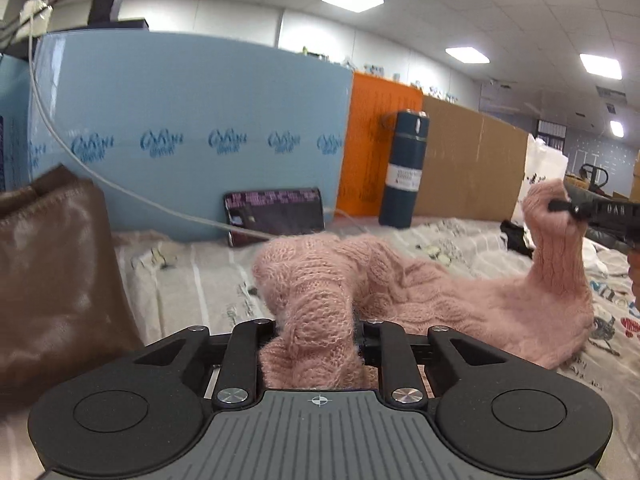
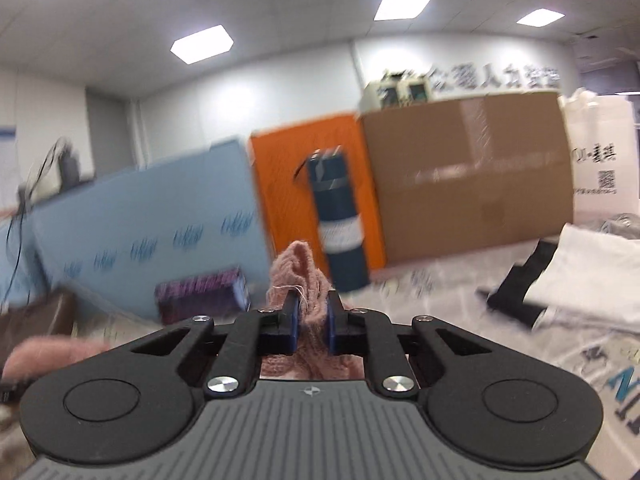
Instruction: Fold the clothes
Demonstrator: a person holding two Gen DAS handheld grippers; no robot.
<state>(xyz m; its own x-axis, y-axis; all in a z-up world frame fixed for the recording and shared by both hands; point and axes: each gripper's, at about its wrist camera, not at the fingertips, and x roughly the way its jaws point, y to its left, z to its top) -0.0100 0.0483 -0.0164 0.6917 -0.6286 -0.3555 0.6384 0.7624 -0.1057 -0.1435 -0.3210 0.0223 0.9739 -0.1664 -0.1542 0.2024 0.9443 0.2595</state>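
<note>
Clearly mid-fold, the left gripper [image 1: 316,332] and right gripper [image 2: 312,316] each pinch the pink sweater [image 1: 420,280], lifted and needing laying flat.

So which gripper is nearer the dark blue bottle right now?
Right, as far as these views show. The right gripper, shut on the pink sweater, is raised just in front of the bottle. The left gripper, also clamping the sweater, sits lower and further back.
</note>
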